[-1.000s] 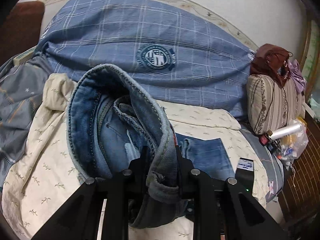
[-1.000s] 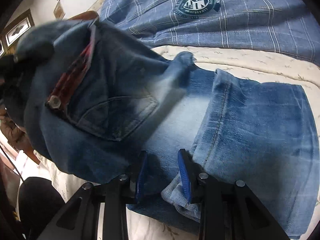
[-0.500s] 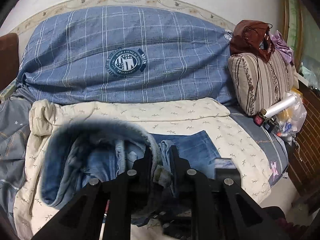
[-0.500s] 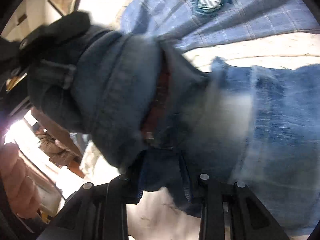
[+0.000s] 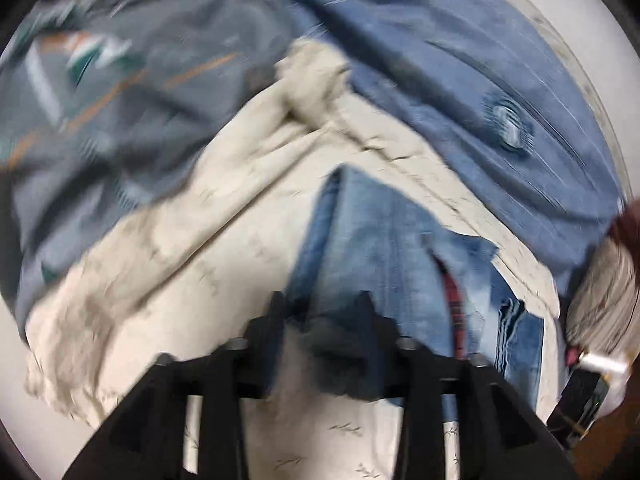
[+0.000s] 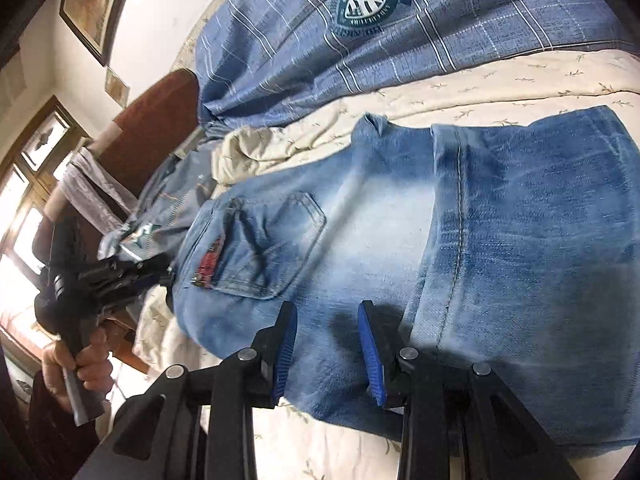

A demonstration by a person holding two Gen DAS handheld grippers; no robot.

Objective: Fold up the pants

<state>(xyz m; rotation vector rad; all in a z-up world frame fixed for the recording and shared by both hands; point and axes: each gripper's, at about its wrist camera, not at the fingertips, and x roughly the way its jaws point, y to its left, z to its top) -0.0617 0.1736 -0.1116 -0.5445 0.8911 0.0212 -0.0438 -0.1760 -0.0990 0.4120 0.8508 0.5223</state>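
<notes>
1. Left hand [image 6: 76,364]: seen at the far left of the right wrist view, wrapped round the handle of the left gripper [image 6: 160,266], whose tip is just beside the waistband end of the jeans.
2. Grey patterned cloth [image 5: 100,120]: upper left of the left wrist view, heavily blurred; it lies beside the cream quilt.
3. Cream quilt [image 5: 168,280]: printed with small sprigs, bunched into a lump near the top centre; it lies under the jeans.
4. Left gripper [image 5: 320,312], own view: fingers spread, with denim showing in the gap between them; blur hides whether either pad touches the cloth.
5. Jeans [image 6: 400,240]: laid flat on the quilt, folded, with a back pocket [image 6: 276,248] and a red-checked strip facing up towards the left, and a layer of leg with its stitched edge lying over the right half.
6. Right gripper [image 6: 326,348]: blue-padded fingers apart, nothing pinched; they sit low over the near edge of the jeans, casting a shadow on the denim.
7. Blue plaid cover [image 6: 440,32]: bears a round green crest and lies beyond the quilt, against the wall.
8. Striped cushion [image 5: 600,292]: right edge of the left wrist view, blurred.
</notes>
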